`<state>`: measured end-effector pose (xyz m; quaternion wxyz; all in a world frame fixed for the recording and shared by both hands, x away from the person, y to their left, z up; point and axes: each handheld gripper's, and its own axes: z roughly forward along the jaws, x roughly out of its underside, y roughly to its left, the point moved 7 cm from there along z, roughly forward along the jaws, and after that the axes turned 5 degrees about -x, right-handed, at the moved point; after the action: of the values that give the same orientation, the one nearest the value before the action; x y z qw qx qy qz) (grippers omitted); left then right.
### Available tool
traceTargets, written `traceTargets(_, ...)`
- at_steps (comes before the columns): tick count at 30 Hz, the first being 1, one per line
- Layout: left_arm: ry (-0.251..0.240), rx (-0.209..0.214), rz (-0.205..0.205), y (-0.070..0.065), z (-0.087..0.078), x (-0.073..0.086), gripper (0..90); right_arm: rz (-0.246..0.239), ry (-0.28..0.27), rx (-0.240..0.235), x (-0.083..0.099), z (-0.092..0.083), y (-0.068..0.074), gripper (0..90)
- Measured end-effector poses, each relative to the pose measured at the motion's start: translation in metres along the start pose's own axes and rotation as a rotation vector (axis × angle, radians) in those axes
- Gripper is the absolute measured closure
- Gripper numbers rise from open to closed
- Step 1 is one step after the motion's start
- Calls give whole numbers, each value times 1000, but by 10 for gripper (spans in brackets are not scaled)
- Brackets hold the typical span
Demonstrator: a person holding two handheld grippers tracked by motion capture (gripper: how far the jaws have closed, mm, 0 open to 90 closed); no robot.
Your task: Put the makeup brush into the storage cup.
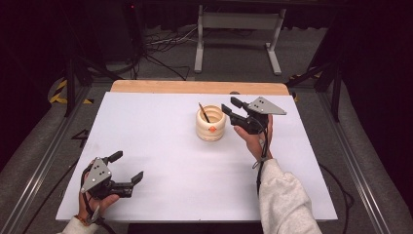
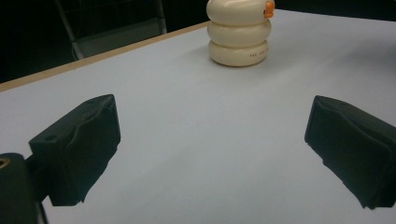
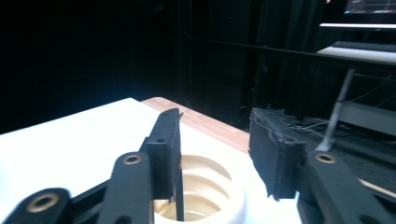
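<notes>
left gripper (image 1: 127,167) sits nearest, well off to the near-left of the cup (image 1: 210,124), low over the sheet (image 1: 160,146). jaws wide apart, nothing between them; the left gripper view looks across bare sheet toward the cup. idle by the look of it.

right gripper (image 1: 230,107) is just beside the cup's right rim, held by the hand (image 1: 253,139). jaws partly apart, nothing pinched: the right gripper view has both pads clear with a gap between, looking down over the cup mouth.

pencil (image 1: 204,112) stands in the cup, leaning, tip poking above the rim on the left side. in the right gripper view its thin dark shaft (image 3: 179,198) drops into the cup just below the left jaw; not gripped.

status, my read: drop-in is done, pencil is inside and let go. left to do looks like backing the right gripper away from the cup. no other loose items near the cup to load.

counts:
- grippers: 2
- cups: 1, cream, three stacked rings, one small orange mark on the front
- pencils: 1
- sheets: 1, white, on a wooden table (image 1: 195,87) whose edge shows beyond the cup
</notes>
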<state>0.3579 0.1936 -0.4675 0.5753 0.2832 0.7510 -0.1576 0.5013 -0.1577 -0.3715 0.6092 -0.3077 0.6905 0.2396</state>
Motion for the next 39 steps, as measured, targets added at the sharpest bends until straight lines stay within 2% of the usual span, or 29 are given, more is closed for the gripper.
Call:
traceTargets(2, 3, 3, -1, 0, 1, 0, 43, 10, -6, -6, -2, -4, -1, 507)
traceTargets(7, 1, 3, 6, 0, 1, 0, 42, -6, 0, 13, -3, -11, -2, 477)
traceTargets(12, 4, 2, 3, -1, 1, 0, 41, -48, 2, 32, -5, -20, -2, 425)
traceTargets(20, 2, 3, 9, -1, 1, 0, 41, -66, 17, 100, -7, -28, -4, 233)
traceTargets(23, 3, 3, 8, -1, 1, 0, 41, -80, 22, 109, -8, -30, -3, 206)
traceTargets(24, 3, 3, 9, -1, 1, 0, 41, -86, 25, 126, -8, -31, -3, 177)
traceTargets(28, 2, 4, 10, -1, 1, 0, 40, -94, 39, 144, -8, -33, -3, 141)
traceTargets(31, -1, 1, 12, -1, 1, 0, 38, -92, 53, 131, -7, -34, -2, 131)
traceTargets(33, 0, 2, 11, -1, 1, 0, 38, -107, 57, 150, -6, -36, -2, 111)
traceTargets(39, 2, 2, 11, -2, 2, 0, 38, -125, 60, 161, -5, -43, -2, 89)
